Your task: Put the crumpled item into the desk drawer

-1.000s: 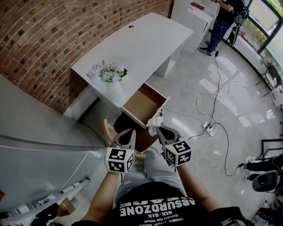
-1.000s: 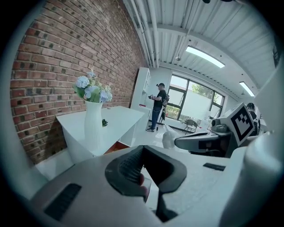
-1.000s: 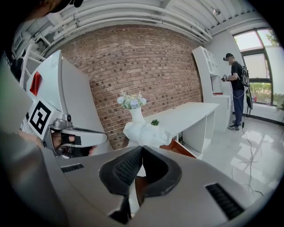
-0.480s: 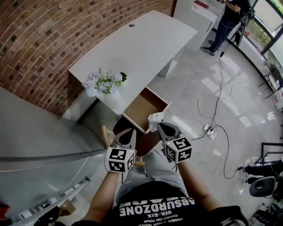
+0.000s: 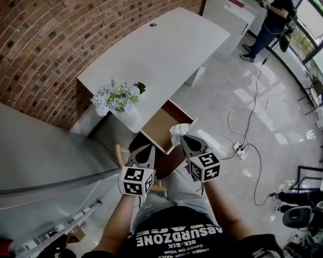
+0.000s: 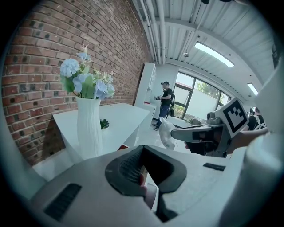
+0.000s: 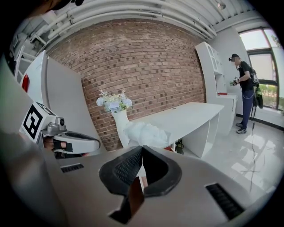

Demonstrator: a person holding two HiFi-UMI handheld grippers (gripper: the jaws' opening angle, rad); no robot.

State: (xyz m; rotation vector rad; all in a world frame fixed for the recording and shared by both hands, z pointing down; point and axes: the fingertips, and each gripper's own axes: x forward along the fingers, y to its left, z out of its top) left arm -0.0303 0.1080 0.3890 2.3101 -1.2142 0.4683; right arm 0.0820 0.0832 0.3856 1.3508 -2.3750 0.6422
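Crumpled paper (image 5: 178, 132), white and bunched, is pinched between the pressed-together jaws of the right gripper (image 5: 183, 139). In the head view it hangs over the front corner of the open drawer (image 5: 161, 121). Left of the drawer, a white vase of pale blue flowers (image 5: 119, 99) stands at the near end of the white desk (image 5: 166, 50). Just below and left of the drawer, the left gripper (image 5: 145, 151) hovers with its jaws closed together on nothing. Right of the drawer, cables and a power strip (image 5: 239, 147) trail across the glossy floor. Far beyond the drawer to the right, a person in dark clothes (image 5: 270, 21) stands beside a white cabinet (image 5: 229, 12).
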